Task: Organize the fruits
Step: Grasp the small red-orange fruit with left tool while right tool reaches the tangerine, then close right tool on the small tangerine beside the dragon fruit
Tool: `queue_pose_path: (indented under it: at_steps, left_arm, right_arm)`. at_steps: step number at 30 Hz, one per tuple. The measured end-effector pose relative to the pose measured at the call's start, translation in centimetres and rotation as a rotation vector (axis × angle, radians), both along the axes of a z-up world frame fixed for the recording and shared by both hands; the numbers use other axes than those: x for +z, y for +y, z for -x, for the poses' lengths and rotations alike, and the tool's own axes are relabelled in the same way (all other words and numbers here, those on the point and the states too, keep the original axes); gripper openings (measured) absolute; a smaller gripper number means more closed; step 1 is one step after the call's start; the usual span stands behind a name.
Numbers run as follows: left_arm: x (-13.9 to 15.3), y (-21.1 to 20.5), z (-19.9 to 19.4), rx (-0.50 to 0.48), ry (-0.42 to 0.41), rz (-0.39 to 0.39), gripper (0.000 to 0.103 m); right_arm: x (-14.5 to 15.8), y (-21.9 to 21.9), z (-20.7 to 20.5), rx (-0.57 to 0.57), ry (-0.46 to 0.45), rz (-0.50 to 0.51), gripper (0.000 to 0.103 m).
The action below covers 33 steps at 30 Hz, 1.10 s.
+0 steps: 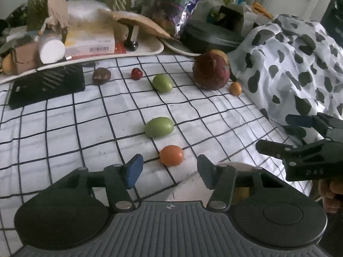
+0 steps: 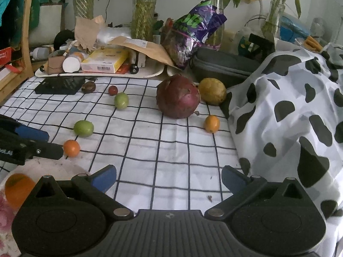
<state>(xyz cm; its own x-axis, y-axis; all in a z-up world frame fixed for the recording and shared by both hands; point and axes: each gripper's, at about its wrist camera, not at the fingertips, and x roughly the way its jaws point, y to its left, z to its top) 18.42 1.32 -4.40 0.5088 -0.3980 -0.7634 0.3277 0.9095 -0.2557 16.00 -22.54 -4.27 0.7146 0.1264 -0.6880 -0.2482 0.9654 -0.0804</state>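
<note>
A small orange fruit (image 1: 171, 155) lies on the checked cloth just ahead of my left gripper (image 1: 170, 172). The jaws stand apart and do not touch it. In the right wrist view the same orange fruit (image 2: 71, 148) sits at the tip of the left gripper (image 2: 40, 142). Farther off lie two green fruits (image 1: 158, 127) (image 1: 163, 83), a small red one (image 1: 136, 73), a brown one (image 1: 101, 76), a big dark red one (image 2: 178, 96), a yellow one (image 2: 212, 94) and another small orange one (image 2: 211, 123). My right gripper (image 2: 169, 181) is open over bare cloth.
A pale plate (image 2: 53, 167) at the near left holds an orange fruit (image 2: 18, 188). A black-spotted white cloth (image 2: 289, 117) is heaped on the right. A cluttered tray (image 2: 150, 73), a flat black box (image 2: 57, 86), a dark case (image 2: 223, 64) and plant vases line the back.
</note>
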Motion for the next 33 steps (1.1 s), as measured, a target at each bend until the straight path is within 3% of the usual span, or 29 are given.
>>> queue_pose_path:
  at_steps: [2,6,10,16,23,30,32,33]
  left_arm:
    - [-0.2,-0.1,-0.7,-0.015,0.013,0.01,0.044]
    - [-1.0,-0.7,-1.7,-0.05,0.04,-0.007,0.041]
    - [-1.5,-1.6,-2.0,-0.085,0.036,-0.039,0.028]
    - [-1.2,-1.9,-2.0,-0.076,-0.013,-0.089,0.027]
    - [-0.1,-1.6,-2.1,-0.068,-0.076,-0.096,0.027]
    - [0.8,0.4,-3.3,0.016,-0.112,-0.071,0.027]
    - [0.9,0.9,-3.7,0.036,-0.117,-0.066,0.027]
    - [1.0,1.0,-3.8,0.042,-0.118,-0.065,0.027]
  right_arm:
    - [0.0,0.0,-0.5,0.0,0.0,0.005,0.103]
    - [0.1,0.0,-1.6,0.003,-0.005,0.005,0.103]
    - [0.0,0.2,-2.4,0.009,-0.008,0.016,0.103]
    - [-0.2,0.3,-3.1,0.014,-0.011,0.033,0.103]
    - [-0.5,0.1,-4.0,0.01,-0.016,0.041,0.103]
    - [-0.5,-1.0,-5.9,-0.017,-0.022,0.003,0.103]
    - [-0.5,-1.5,-6.6,-0.031,-0.03,-0.015,0.102]
    - [-0.4,-1.7,-6.9,-0.038,-0.034,-0.024,0.096]
